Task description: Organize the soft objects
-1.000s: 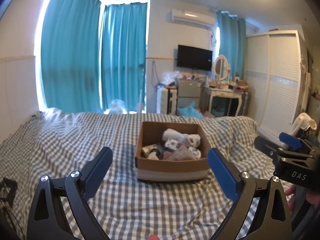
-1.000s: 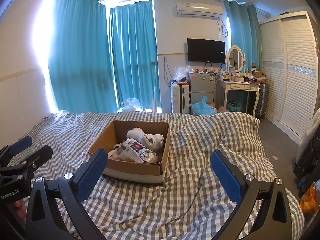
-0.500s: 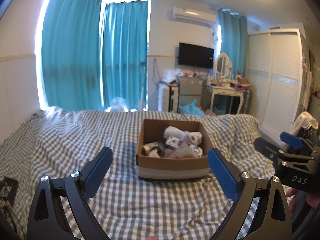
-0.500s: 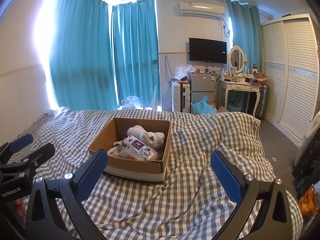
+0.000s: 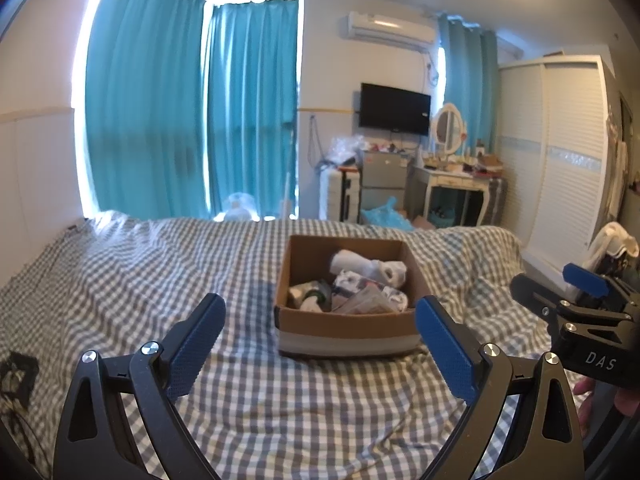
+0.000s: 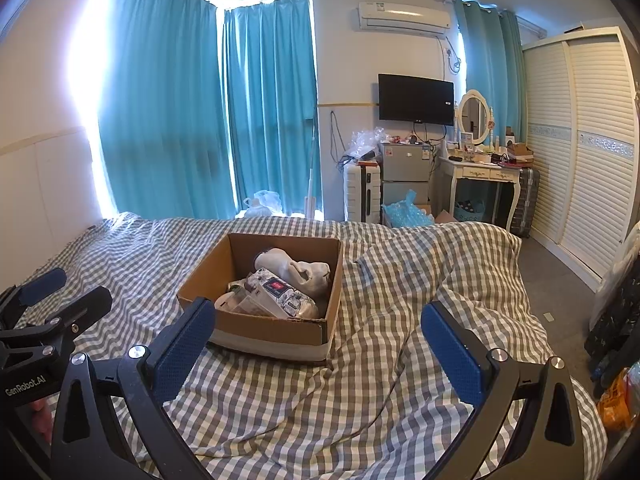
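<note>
A brown cardboard box [image 5: 348,330] stands on the grey checked bed [image 5: 160,272]; it also shows in the right wrist view [image 6: 272,334]. Inside lie several soft things: a rolled white cloth [image 5: 368,266], a patterned packet [image 6: 280,292] and a pale rolled cloth [image 6: 296,270]. My left gripper [image 5: 320,326] is open and empty, held above the bed just in front of the box. My right gripper [image 6: 318,334] is open and empty, in front of the box and to its right. Each gripper shows at the edge of the other's view.
Teal curtains [image 6: 192,120] cover the windows behind the bed. A TV [image 6: 416,98], a small fridge [image 6: 404,176], a white dressing table [image 6: 484,176] and a white wardrobe [image 6: 580,152] stand at the far right. A dark object [image 5: 16,376] lies on the bed at left.
Both grippers have drawn back and tilted a little, so the box sits slightly higher in the views. Both stay open and empty. The box has not moved.
</note>
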### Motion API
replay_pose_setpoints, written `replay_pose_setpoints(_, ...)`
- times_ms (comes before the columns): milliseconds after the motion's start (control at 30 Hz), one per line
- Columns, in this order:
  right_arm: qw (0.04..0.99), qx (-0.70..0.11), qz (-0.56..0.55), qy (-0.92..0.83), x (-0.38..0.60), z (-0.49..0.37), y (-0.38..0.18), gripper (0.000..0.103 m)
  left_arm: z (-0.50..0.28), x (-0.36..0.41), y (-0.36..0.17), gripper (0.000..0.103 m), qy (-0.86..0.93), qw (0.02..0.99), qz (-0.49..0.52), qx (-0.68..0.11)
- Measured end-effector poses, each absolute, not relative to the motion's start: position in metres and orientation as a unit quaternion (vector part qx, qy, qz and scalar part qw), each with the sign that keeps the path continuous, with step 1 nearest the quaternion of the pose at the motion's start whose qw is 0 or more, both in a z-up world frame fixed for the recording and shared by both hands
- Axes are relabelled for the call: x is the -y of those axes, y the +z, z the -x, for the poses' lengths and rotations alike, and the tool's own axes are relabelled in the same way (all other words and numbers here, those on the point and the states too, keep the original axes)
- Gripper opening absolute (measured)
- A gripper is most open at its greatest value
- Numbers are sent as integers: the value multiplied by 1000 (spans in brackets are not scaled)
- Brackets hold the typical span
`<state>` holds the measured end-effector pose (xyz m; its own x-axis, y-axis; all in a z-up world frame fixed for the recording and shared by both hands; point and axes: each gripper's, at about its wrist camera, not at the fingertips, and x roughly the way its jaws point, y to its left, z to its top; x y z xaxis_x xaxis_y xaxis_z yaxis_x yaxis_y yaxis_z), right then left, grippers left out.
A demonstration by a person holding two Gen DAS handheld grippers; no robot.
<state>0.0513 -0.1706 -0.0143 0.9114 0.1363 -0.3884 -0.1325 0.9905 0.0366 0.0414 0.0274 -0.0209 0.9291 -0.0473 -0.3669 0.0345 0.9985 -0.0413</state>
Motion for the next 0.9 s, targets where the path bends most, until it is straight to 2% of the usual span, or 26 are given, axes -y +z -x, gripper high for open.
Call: replay_pose_setpoints(900, 977, -203, -6, 69, 169, -52, -16, 103, -42, -28, -20, 98, -16, 983, 14, -182)
